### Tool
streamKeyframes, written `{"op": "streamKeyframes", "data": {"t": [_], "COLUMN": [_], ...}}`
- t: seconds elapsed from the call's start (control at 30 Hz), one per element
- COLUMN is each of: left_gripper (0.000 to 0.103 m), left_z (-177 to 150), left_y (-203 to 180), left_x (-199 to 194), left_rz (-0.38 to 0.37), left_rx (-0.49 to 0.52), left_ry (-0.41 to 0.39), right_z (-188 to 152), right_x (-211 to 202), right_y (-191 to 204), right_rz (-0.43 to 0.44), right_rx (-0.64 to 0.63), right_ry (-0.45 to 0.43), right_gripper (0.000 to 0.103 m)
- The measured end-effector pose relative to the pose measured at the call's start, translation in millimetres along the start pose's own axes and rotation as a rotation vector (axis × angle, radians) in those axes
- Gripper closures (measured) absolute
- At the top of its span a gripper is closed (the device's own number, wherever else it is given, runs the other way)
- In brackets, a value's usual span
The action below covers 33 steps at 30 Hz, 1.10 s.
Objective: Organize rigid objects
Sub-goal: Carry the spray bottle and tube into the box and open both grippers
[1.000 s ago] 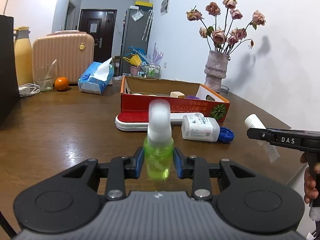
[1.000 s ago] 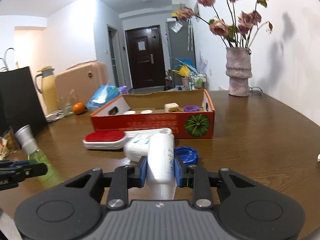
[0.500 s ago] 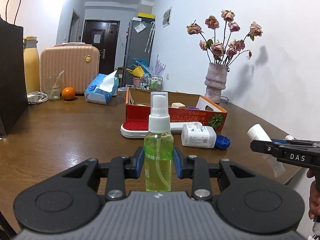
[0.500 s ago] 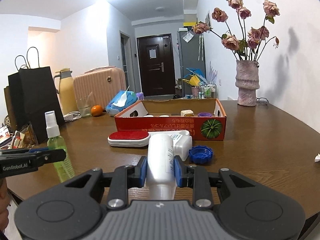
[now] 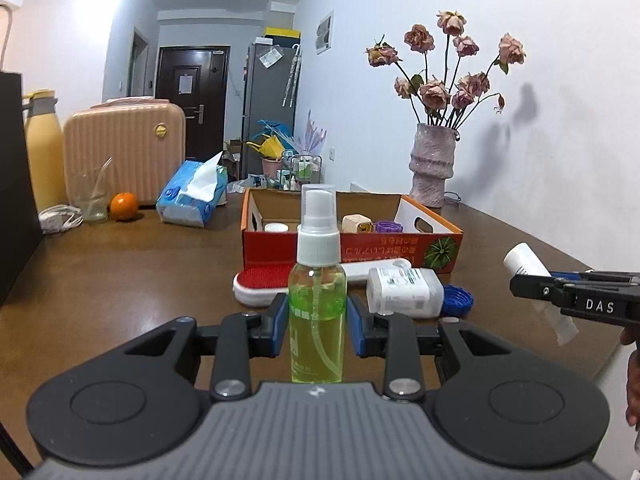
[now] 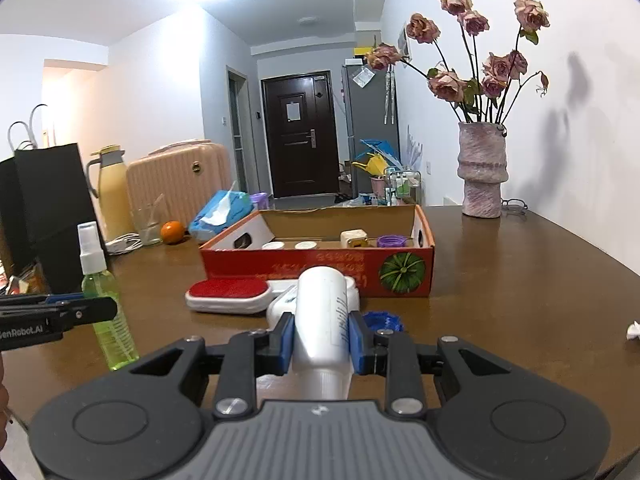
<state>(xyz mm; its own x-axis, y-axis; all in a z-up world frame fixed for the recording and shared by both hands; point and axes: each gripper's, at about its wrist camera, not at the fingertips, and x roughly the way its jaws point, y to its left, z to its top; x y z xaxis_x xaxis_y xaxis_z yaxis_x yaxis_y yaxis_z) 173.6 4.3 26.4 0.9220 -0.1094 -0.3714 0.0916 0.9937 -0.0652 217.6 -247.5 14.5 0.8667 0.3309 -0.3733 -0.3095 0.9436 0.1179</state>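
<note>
Gripping left wrist view: left gripper jaws clamp upright green spray bottle above the surface; red cardboard box beyond. Right wrist view: right gripper jaws clamp white tube, pointing toward the box.

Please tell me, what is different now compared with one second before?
Both views tilted upward, showing more ceiling. The green spray bottle, blurred a second ago, is now sharp in the left gripper. The right gripper keeps the white tube. The red box did not move.
</note>
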Motion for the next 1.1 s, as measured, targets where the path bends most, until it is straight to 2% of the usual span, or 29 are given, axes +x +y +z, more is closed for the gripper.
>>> {"op": "streamKeyframes", "data": {"t": [0.3, 0.5, 0.6, 0.77, 1.03, 1.1], "left_gripper": [0.072, 0.072, 0.072, 0.072, 0.072, 0.071], "left_z": [47.2, 85.2, 95.6, 102.8, 91.9, 86.2], "left_y": [6.9, 14.7, 16.7, 23.2, 25.4, 25.3], "left_x": [64.3, 127.8, 162.8, 209.7, 285.9, 296.9], "left_rz": [0.008, -0.01, 0.004, 0.004, -0.05, -0.039], "left_rx": [0.039, 0.079, 0.124, 0.176, 0.193, 0.208], "left_ry": [-0.019, -0.002, 0.013, 0.048, 0.208, 0.198], "right_z": [42.2, 77.5, 89.6, 97.0, 91.7, 89.6], "right_x": [63.3, 123.6, 160.0, 217.7, 285.2, 298.3], "right_y": [-22.9, -44.1, -54.8, -72.8, -80.2, -78.8], "right_rz": [0.017, 0.016, 0.019, 0.008, -0.002, -0.001], "right_rx": [-0.019, -0.04, -0.044, -0.046, -0.089, -0.112], "right_ry": [0.002, 0.022, 0.051, 0.128, 0.23, 0.244], "right_gripper": [0.076, 0.076, 0.076, 0.076, 0.076, 0.076]}}
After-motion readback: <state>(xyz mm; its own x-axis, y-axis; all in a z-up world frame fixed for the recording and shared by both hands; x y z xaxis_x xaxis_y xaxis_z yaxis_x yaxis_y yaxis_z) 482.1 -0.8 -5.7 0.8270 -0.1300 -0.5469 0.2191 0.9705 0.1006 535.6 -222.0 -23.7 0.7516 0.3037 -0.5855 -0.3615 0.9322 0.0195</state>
